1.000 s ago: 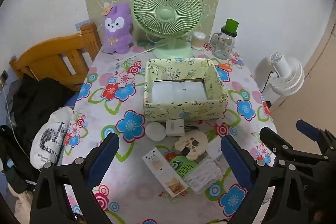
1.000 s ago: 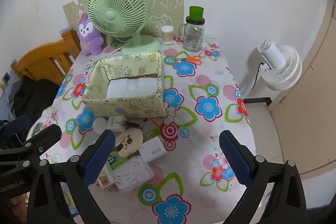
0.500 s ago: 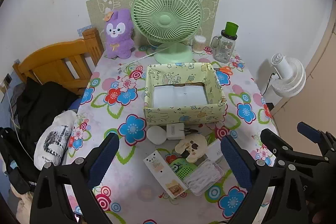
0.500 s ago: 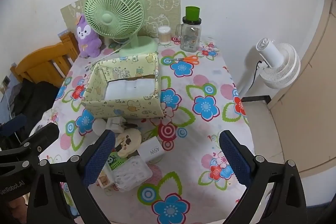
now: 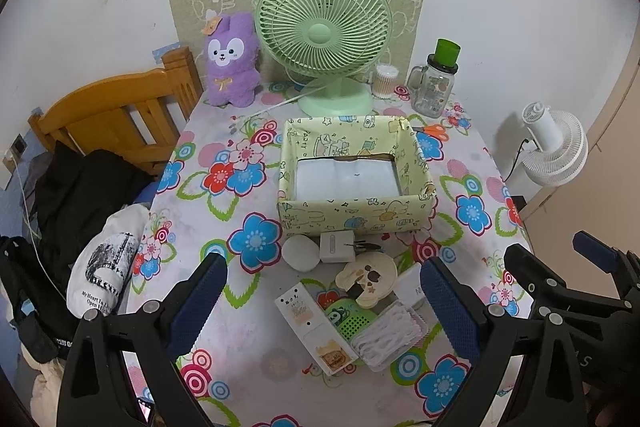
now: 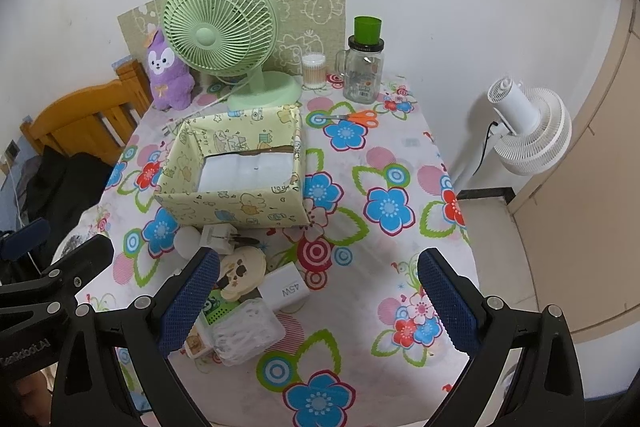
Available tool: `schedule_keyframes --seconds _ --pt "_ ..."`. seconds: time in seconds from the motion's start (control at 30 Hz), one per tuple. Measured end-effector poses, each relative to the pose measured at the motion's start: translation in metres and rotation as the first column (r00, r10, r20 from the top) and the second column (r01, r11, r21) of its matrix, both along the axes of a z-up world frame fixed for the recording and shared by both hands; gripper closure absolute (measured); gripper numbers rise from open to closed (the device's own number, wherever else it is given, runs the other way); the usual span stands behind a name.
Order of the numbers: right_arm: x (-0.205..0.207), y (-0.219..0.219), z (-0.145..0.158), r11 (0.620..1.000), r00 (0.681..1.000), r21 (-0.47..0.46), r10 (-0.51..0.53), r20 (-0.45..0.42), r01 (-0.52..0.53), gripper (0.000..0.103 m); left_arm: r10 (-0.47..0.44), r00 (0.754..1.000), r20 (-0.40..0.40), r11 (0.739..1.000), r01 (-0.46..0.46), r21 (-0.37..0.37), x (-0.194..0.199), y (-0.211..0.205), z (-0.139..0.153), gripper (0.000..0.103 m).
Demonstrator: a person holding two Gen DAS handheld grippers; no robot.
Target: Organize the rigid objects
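Observation:
A yellow-green patterned box [image 5: 356, 217] [image 6: 236, 205] stands mid-table on the flowered cloth, with a white lining inside. In front of it lies a cluster: a white round puck [image 5: 300, 254], a white plug adapter [image 5: 337, 247], a beige bear-shaped case [image 5: 366, 277] [image 6: 242, 269], a white 45W charger [image 6: 286, 287], a green perforated item [image 5: 350, 319], a long white box [image 5: 314, 323] and a clear tub of white picks [image 5: 390, 335] [image 6: 246, 333]. My left gripper [image 5: 324, 303] hovers open above the cluster. My right gripper [image 6: 318, 299] is open beside it, to the right, holding nothing.
Along the back stand a green desk fan [image 5: 324, 35], a purple plush [image 5: 232, 61], a swab jar [image 5: 386, 81] and a green-lidded glass jar [image 5: 436, 83]. Orange scissors [image 6: 354, 117] lie behind the box. A wooden chair [image 5: 108, 115] stands left, a white floor fan [image 6: 528, 131] right.
Both grippers have drawn back and up from the table, so the box and cluster look smaller and lower. Both stay open; nothing on the table has moved.

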State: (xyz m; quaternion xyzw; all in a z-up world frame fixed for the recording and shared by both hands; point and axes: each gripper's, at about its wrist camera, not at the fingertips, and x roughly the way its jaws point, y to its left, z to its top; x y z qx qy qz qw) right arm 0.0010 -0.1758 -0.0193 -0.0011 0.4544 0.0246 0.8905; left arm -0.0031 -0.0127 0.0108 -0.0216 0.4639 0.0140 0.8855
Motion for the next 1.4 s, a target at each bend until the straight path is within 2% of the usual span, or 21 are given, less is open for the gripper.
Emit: schedule_keyframes --seconds 1.4 --pt "0.0045 -0.0013 -0.0006 1.0 1.0 0.002 0.0 0.001 0.0 0.003 0.004 1.0 -0.002 1.0 -0.004 0.004 0.003 -0.0011 -0.0017 0.006"
